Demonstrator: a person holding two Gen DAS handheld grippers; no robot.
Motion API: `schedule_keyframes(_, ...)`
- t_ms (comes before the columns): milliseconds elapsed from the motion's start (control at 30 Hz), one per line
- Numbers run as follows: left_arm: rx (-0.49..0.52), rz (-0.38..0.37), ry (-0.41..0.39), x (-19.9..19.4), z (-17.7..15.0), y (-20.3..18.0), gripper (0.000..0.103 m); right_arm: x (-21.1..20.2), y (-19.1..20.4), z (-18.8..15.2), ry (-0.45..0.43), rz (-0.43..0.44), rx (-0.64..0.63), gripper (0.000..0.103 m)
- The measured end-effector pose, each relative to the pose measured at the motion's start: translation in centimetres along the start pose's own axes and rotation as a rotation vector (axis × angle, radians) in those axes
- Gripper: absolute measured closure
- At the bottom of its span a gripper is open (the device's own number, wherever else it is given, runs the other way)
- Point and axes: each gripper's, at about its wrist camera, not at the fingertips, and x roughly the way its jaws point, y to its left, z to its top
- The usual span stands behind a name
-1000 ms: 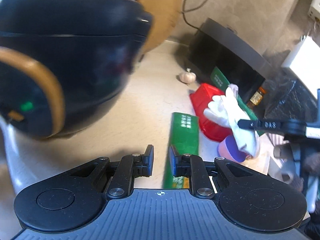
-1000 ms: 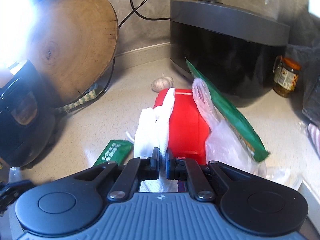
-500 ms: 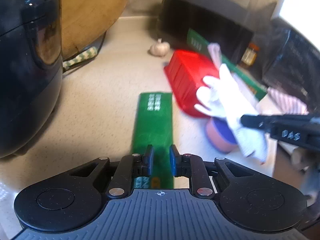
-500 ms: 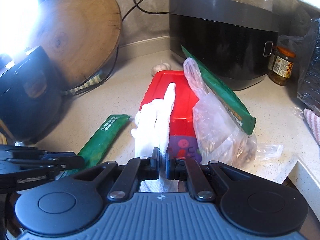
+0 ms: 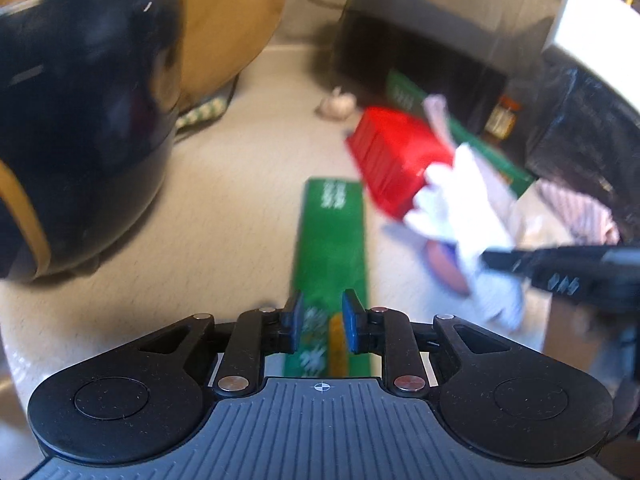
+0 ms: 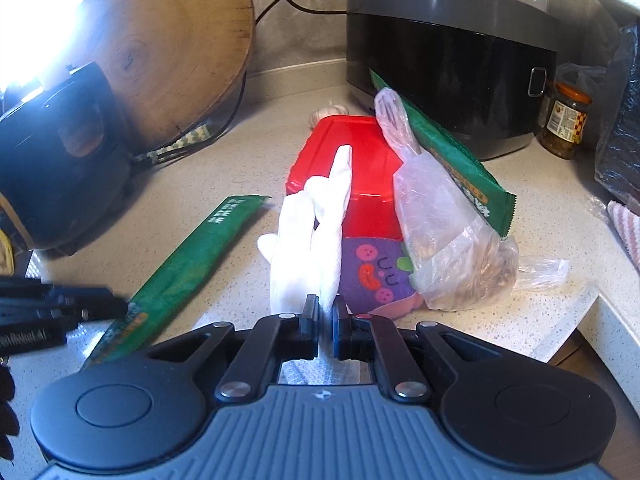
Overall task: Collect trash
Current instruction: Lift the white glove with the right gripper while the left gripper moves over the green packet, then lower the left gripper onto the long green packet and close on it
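Green flat snack wrapper (image 5: 332, 240), long and narrow, lies on the speckled pale countertop (image 5: 224, 216) with its long axis running straight away from the left gripper (image 5: 322, 322), whose blue-padded jaws are opening over the wrapper's near end, not yet pressing it. That hand is plainly the nearer one. The right gripper (image 6: 326, 320) hangs off to the side, pinched tight on a crumpled white paper towel (image 6: 312, 248), so it looks unavailable for the wrapper.

Left tool (image 5: 321, 320): black linkage arms with silver and reddish pivot screws, blue-edged finger pads (image 5: 297, 318), ribbed grey housing bearing a small crosshair mark. Right tool (image 6: 323, 322): same black build, silver screws, black pads.
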Motion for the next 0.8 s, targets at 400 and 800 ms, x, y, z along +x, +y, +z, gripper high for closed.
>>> schedule_keyframes(400, 0.148, -0.004, 0.103, 4.5, -0.4, -3.5, 0.079, -1.1, 0.9, -1.8, -0.015, -0.015, -0.060, 0.095)
schedule_keyframes(800, 0.056, -0.049, 0.018, 2.4, -0.1, -2.0, 0.078, -1.3, 0.6, -2.2, -0.024, 0.003, -0.062, 0.094)
